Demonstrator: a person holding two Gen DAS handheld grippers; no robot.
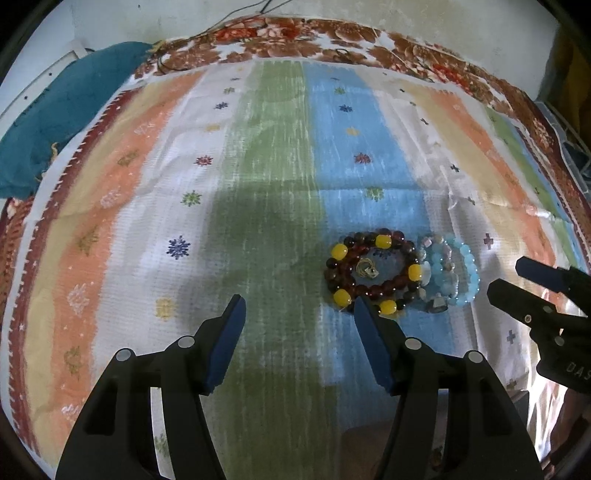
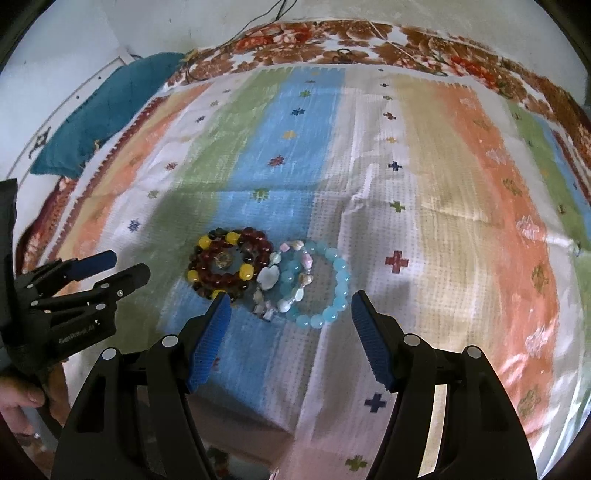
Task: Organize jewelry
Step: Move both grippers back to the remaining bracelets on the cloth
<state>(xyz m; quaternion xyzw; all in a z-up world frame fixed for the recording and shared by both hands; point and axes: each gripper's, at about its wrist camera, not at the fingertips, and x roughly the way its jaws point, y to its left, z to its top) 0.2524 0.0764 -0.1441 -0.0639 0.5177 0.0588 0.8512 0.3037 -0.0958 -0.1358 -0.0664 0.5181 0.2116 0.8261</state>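
A dark red bracelet with yellow beads (image 1: 373, 273) lies on the striped cloth, a small gold piece (image 1: 367, 271) inside its ring. Touching its right side lie a shell bracelet (image 1: 430, 280) and a light blue bead bracelet (image 1: 463, 275). My left gripper (image 1: 299, 304) is open and empty, its right fingertip just in front of the red bracelet. In the right wrist view the red bracelet (image 2: 231, 262), shell bracelet (image 2: 284, 282) and blue bracelet (image 2: 327, 282) lie just beyond my open, empty right gripper (image 2: 290, 301). Each gripper shows in the other's view: the right gripper (image 1: 517, 280) and the left gripper (image 2: 122, 269).
The striped cloth (image 1: 258, 184) covers a floral bedspread (image 1: 314, 40). A teal cushion (image 1: 62, 122) lies at the far left by the wall. A cable (image 1: 229, 22) runs along the back edge. The cloth's near edge drops off below the grippers (image 2: 258, 439).
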